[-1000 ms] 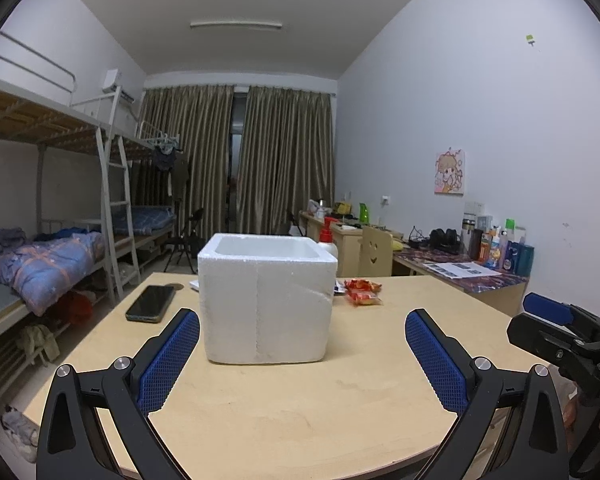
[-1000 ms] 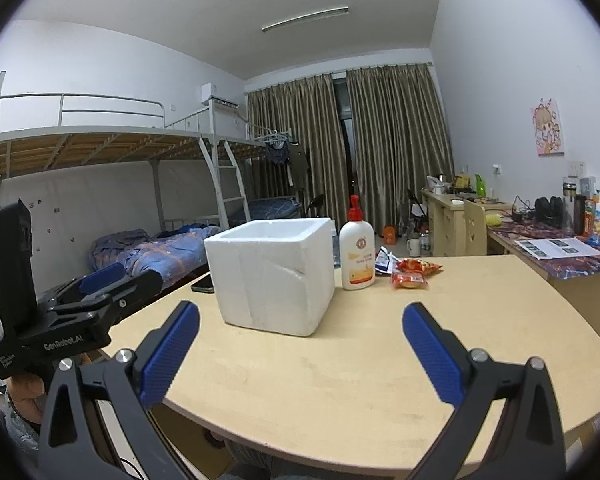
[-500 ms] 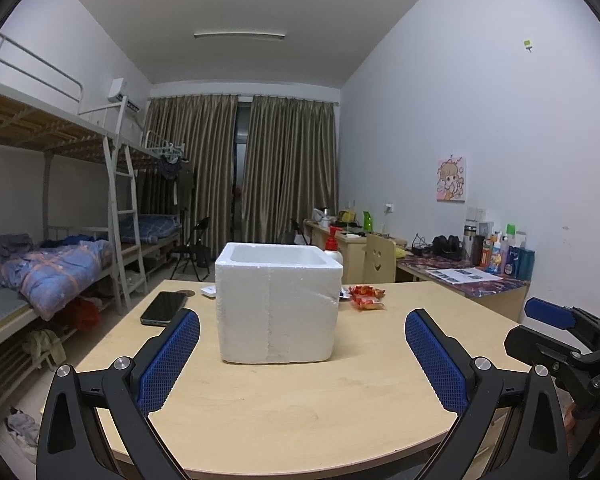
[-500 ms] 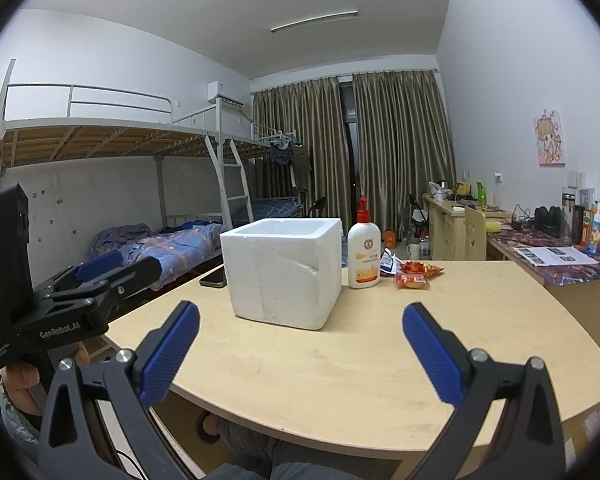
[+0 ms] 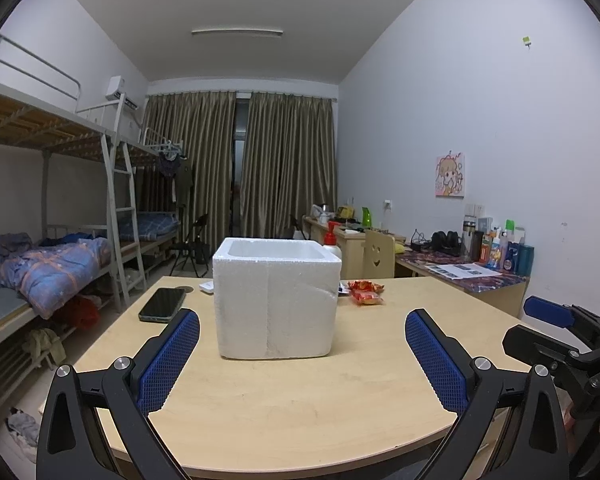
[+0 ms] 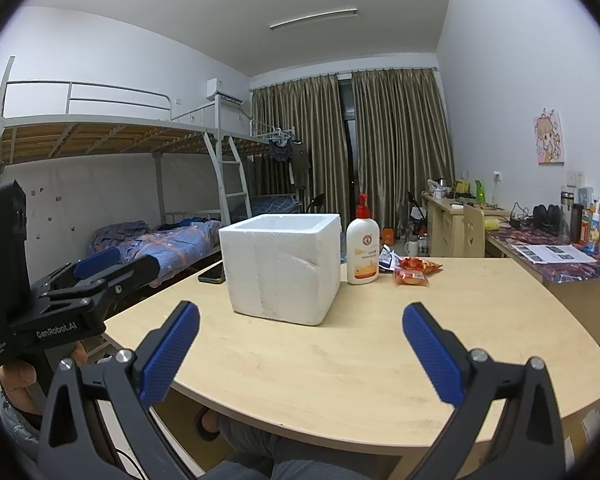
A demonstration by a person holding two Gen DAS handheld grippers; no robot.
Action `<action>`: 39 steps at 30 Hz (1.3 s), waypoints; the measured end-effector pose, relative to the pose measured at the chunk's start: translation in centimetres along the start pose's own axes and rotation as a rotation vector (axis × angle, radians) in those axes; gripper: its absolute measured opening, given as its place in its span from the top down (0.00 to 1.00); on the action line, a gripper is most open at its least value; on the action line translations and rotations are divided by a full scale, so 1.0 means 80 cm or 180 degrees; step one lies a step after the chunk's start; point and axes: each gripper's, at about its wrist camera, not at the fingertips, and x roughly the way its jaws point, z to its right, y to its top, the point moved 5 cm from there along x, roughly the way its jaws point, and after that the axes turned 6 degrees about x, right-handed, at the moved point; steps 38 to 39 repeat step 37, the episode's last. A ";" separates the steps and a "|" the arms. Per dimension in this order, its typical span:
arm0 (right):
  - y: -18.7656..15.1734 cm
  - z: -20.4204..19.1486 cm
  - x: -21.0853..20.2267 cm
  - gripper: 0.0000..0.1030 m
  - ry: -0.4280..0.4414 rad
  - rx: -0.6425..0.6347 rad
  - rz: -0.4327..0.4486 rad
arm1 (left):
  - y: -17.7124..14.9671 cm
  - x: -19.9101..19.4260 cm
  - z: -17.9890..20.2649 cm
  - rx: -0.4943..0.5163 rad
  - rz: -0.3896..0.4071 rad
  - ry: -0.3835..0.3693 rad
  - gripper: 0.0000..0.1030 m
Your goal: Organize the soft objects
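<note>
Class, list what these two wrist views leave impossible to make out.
- Foam box contents: both views, its walls hide the inside.
- Pump bottle: left wrist view shows only its red pump behind the box.
- Bottle label text: right wrist view, too small.
- Phone: right wrist view, mostly behind the box.

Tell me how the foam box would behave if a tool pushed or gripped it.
The foam box looks like expanded polystyrene, so probably very light and apt to slide on the smooth table. Stiff, but a crease already shows on its side, so hard squeezing may dent or crack it.
</note>
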 end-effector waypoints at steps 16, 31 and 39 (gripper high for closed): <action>0.001 0.000 0.001 0.00 -0.0002 0.0007 -0.0015 | 0.001 -0.003 0.004 0.0031 -0.0014 -0.0037 0.00; 0.004 0.014 -0.001 0.00 -0.0429 0.0053 0.0056 | -0.001 -0.006 0.014 0.0064 -0.0022 -0.0106 0.00; 0.002 0.012 -0.002 0.00 -0.0401 0.0012 0.0047 | -0.001 -0.010 0.016 0.0076 0.0005 -0.0112 0.00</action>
